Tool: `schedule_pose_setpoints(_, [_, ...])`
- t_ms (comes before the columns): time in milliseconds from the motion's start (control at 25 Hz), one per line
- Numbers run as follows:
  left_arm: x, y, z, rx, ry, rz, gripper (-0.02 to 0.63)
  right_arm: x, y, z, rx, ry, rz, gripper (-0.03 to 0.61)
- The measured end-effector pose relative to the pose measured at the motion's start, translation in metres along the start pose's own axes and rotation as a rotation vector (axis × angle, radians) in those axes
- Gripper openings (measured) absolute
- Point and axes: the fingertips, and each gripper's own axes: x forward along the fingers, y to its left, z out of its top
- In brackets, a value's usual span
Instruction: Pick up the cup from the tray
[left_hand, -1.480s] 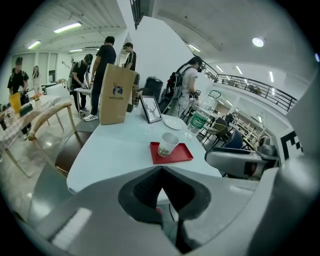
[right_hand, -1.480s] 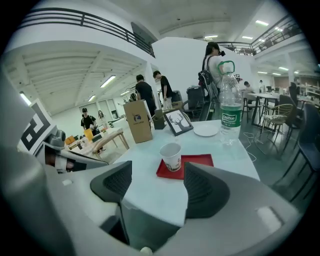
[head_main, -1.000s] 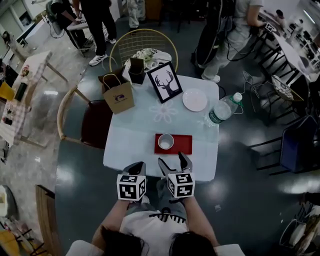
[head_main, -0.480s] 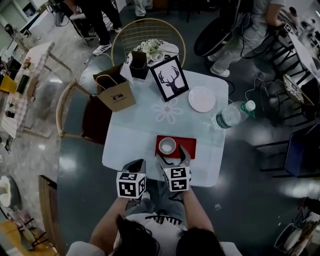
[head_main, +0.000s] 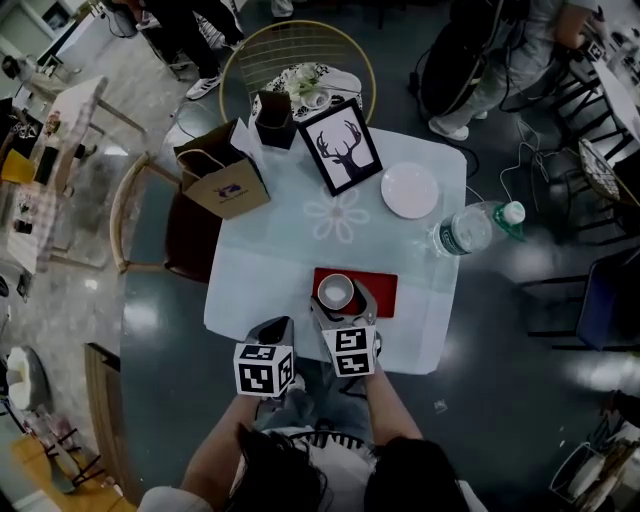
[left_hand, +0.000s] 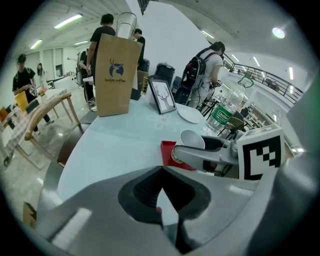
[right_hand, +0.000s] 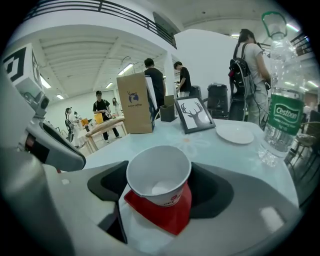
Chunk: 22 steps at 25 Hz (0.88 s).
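A square white table (head_main: 270, 270) stands on a dark, shiny floor (head_main: 500, 340). At its far side is a wire-backed chair (head_main: 275, 70), at its left a wooden chair (head_main: 190, 240) with a dark seat. Long ceiling lamps (left_hand: 67, 21) give the light, and a white wall (left_hand: 170, 45) rises behind.

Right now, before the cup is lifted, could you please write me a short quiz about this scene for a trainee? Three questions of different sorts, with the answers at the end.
1. True or false: the cup stands on the white plate.
2. Choose one. What stands between the jaws of the right gripper? A: the water bottle. B: the cup. C: the paper bag.
3. Fill in the missing word: the jaws of the left gripper are ____ (apart or together), with nothing held between them.

Key
1. False. It stands on the red tray.
2. B. The jaws are apart, one on each side of the cup.
3. Together.
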Motion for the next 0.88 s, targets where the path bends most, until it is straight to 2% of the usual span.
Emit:
schedule_pose_setpoints(240, [-0.001, 0.004, -0.002, -0.008, 0.004, 0.018, 0.001, -0.002, -0.001, 0.0, 0.057, -0.008, 0.039, 0.387])
schedule_pose_setpoints(480, [0.001, -0.005, -0.004, 0.009, 0.003, 0.007, 0.002, -0.014, -0.011, -0.001, 0.024, -0.026, 0.019, 0.386])
schedule_pose_setpoints(880, [0.013, -0.046, -0.001, 0.092, 0.012, -0.065, 0.001, -0.06, -0.061, -0.011, 0.081, -0.055, -0.122, 0.383])
